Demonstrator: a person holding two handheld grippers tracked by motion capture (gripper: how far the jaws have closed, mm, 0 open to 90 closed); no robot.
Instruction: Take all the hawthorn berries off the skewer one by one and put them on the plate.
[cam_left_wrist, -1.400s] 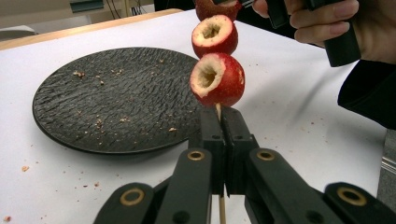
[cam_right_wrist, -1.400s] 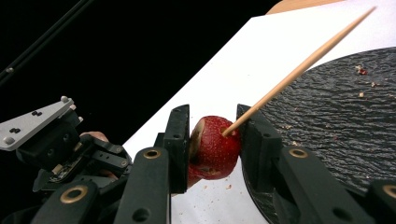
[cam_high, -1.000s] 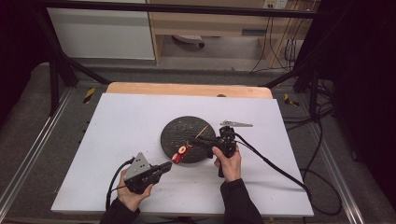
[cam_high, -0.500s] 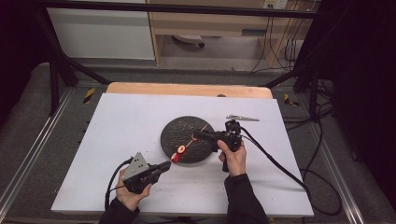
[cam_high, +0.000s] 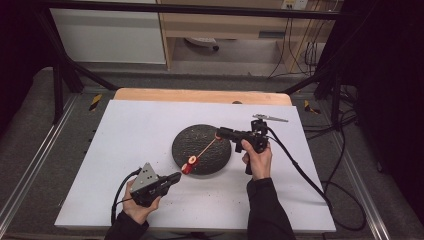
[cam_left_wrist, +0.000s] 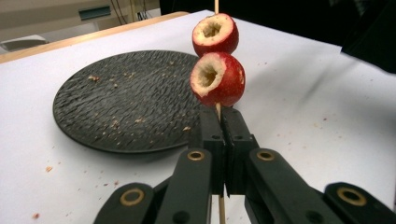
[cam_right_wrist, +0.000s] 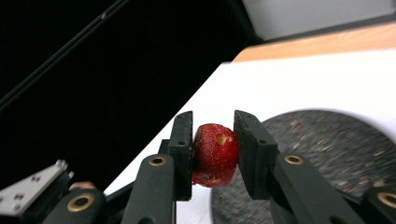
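Skewer: thin wooden stick, its low end clamped in the left claw near the plate's front edge; it slants up over the plate.
Fruit on stick: two cored red hawthorns stacked just above that claw.
Pulled fruit: a third hawthorn pinched in the right claw, at the stick's far end in the high view.
Handling: light, brittle stick; firm but bruisable fruit (squeeze the sides, gently).
Plate: black, textured, crumb-strewn, on the white worktop.
Writing: none readable.
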